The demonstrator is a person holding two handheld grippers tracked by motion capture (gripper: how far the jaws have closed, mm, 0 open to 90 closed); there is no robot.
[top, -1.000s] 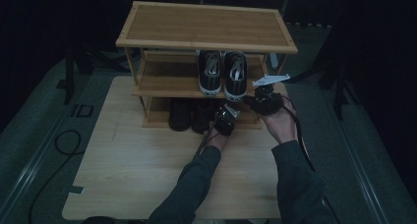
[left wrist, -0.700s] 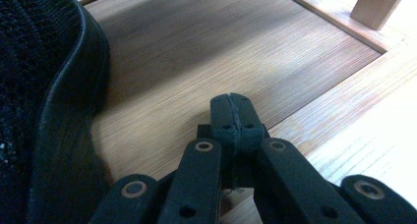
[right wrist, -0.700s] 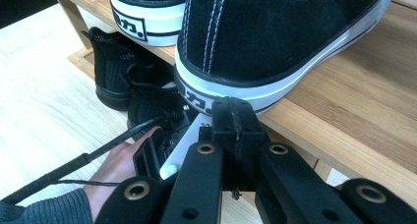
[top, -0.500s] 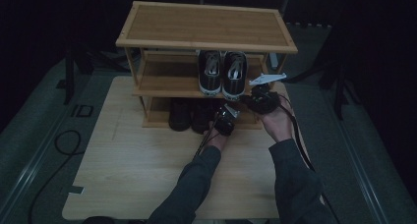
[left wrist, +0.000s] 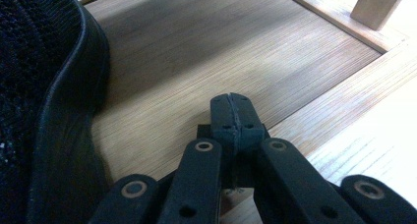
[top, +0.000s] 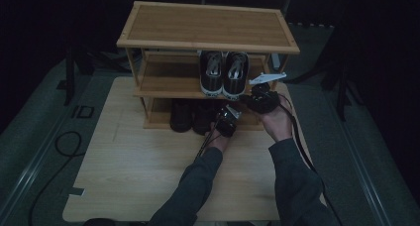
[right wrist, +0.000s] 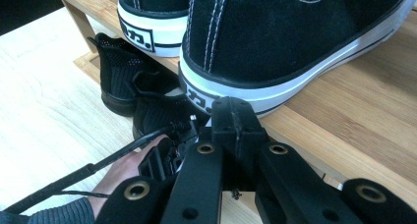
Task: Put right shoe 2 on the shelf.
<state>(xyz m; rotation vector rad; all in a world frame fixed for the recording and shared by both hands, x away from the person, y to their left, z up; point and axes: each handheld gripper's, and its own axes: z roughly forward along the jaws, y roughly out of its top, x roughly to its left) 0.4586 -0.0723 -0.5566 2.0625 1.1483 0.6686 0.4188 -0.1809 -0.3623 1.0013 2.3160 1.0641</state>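
Rack (top: 208,25) as landmark: bamboo, 3 tiers, stood at far side of table (top: 129,181). Pair of black sneakers w/ white soles (top: 224,77) sat on mid shelf, right half, heels facing out. Pair of black mesh shoes (top: 190,116) sat on bottom shelf, below & slightly left of sneakers. Left gripper (top: 227,121) held at rack's bottom shelf edge, just right of mesh shoes; jaws pressed together, nothing betw. them. Right gripper (top: 261,98) held at front edge of mid shelf, just right of sneakers, near right sneaker's heel (right wrist: 231,94); jaws likewise pressed together, pinching nothing
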